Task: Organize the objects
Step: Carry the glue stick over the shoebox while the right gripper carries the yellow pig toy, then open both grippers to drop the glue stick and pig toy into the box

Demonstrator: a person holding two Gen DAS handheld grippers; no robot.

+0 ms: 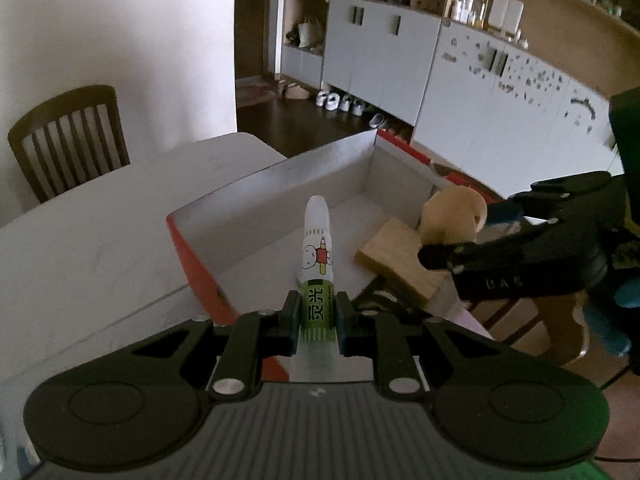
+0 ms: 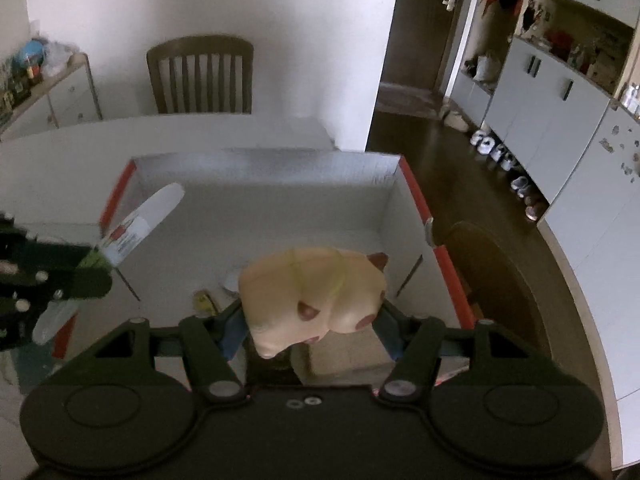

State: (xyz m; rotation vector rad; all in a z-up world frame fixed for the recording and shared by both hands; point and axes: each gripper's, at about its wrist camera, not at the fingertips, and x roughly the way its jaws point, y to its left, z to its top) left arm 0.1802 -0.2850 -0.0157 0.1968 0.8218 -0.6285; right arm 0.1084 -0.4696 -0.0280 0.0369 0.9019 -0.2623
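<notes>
- The left gripper [image 1: 316,312] pinches a glue stick [image 1: 317,268] near its lower end, one jaw on each side of the green label.
- The glue stick points up and away from the camera, its white rounded cap over the open box [image 1: 280,184]; a cartoon figure is printed on its white middle band.
- In the right wrist view the same glue stick [image 2: 140,220] reaches in from the left, slanted over the box's left wall, with the left gripper [image 2: 92,270] dark and blurred around it.
- The right gripper [image 2: 314,328] holds a soft, cream-coloured toy animal [image 2: 316,296] between its half-spread jaws; the blue pads press on its two sides.
- The toy has small brown ears or feet and hangs above the floor of the box [image 2: 416,196].
- In the left wrist view the toy [image 1: 452,216] shows at the right, over the box's right side, with the right gripper [image 1: 460,240] around it.
- The box is a shallow cardboard one, red outside and white inside, and sits on a white table [image 1: 80,240].
- A tan block [image 1: 396,256] lies inside the box by its right wall, just under the toy.
- A small yellowish thing [image 2: 204,300] and a pale round thing lie on the box floor; what they are I cannot tell.
- A wooden chair [image 2: 200,76] stands at the far side of the table.
- Shoes [image 1: 340,102] sit in a row on the dark floor below grey cabinets.
</notes>
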